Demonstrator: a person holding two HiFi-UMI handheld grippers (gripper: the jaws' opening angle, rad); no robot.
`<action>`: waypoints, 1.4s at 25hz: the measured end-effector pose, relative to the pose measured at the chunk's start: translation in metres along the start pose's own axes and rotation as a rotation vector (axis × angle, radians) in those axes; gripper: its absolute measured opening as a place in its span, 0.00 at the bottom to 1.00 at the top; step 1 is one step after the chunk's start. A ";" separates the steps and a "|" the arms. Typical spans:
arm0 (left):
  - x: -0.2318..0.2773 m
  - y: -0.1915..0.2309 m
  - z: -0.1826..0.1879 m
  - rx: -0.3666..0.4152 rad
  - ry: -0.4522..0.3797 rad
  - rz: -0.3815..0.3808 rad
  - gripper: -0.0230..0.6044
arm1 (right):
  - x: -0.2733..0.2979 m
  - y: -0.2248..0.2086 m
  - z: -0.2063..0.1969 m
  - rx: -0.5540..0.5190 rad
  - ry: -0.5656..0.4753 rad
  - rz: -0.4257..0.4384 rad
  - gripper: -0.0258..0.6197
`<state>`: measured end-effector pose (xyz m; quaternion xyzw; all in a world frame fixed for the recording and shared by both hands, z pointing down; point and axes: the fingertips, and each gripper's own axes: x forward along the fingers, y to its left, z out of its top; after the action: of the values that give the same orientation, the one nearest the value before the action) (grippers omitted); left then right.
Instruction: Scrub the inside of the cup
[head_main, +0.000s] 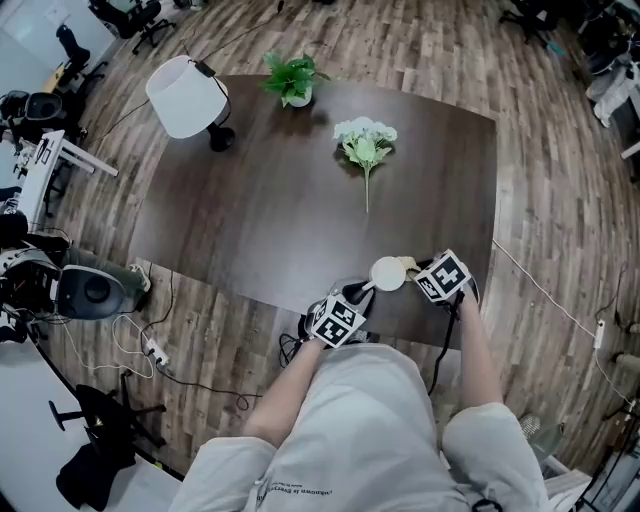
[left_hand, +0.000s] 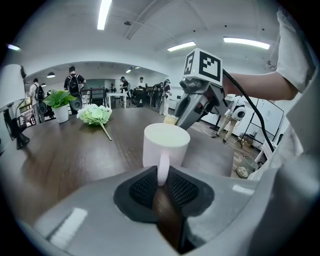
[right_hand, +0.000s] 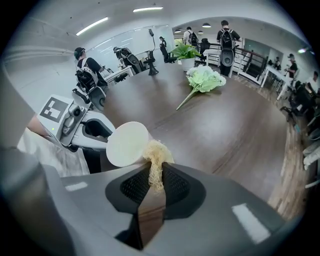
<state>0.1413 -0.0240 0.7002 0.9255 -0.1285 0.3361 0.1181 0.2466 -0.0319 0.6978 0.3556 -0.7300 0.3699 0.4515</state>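
Observation:
A white cup (left_hand: 166, 145) stands upright near the table's front edge, its round mouth (head_main: 387, 273) facing up in the head view. My left gripper (left_hand: 162, 182) is shut on the cup's handle. My right gripper (right_hand: 154, 179) is shut on a pale fibrous scrubber (right_hand: 156, 156), which sits beside the cup's rim (right_hand: 127, 144), touching or nearly touching it. In the left gripper view the right gripper (left_hand: 200, 95) hangs just behind the cup. In the head view both grippers (head_main: 340, 318) (head_main: 440, 277) flank the cup.
A bunch of pale green flowers (head_main: 365, 143) lies mid-table. A small potted plant (head_main: 292, 80) and a white-shaded lamp (head_main: 188, 98) stand at the far edge. The dark wooden table (head_main: 260, 210) ends just in front of the person's legs. People stand in the background.

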 end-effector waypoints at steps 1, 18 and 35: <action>0.001 -0.001 0.000 -0.001 0.001 0.000 0.13 | -0.001 0.001 -0.003 0.001 0.001 -0.003 0.17; 0.023 -0.025 0.010 0.006 -0.005 -0.038 0.13 | -0.002 0.015 -0.042 0.061 -0.009 0.023 0.18; 0.033 -0.037 0.016 0.014 -0.007 -0.070 0.12 | 0.000 0.044 -0.027 0.067 -0.097 0.058 0.17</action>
<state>0.1870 0.0002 0.7053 0.9315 -0.0939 0.3293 0.1229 0.2195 0.0120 0.6970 0.3666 -0.7483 0.3896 0.3924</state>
